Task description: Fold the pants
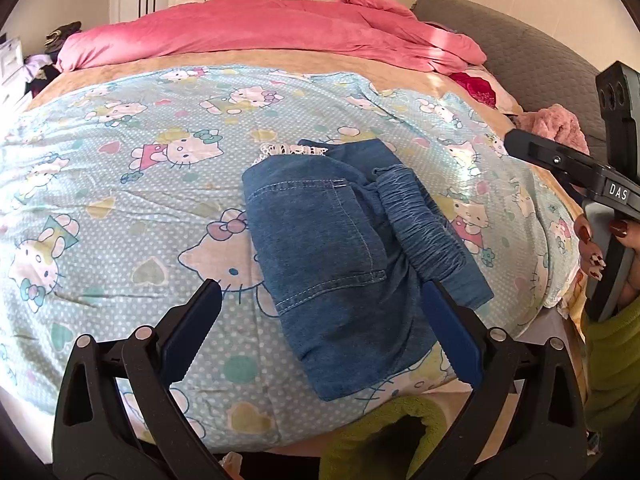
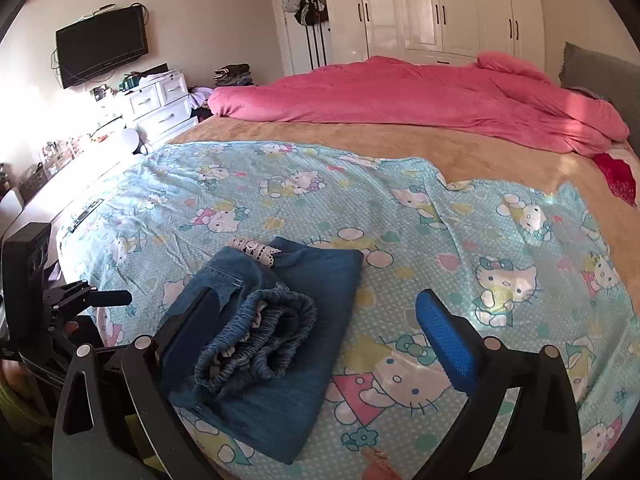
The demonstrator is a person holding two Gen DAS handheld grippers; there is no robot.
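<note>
A pair of blue denim pants lies folded into a compact bundle on the cartoon-cat sheet, with the gathered elastic waistband on top and a bit of white lace trim at the far end. My left gripper is open above the bundle's near part, and its blue pads touch nothing. In the right wrist view the same pants lie at lower left, waistband rolled on top. My right gripper stands open over the sheet, its left finger beside the bundle.
A rumpled pink duvet lies across the far part of the bed, over a tan blanket. A grey headboard stands at the right. White drawers, a wall television and wardrobes line the room. A green sleeve is at the near edge.
</note>
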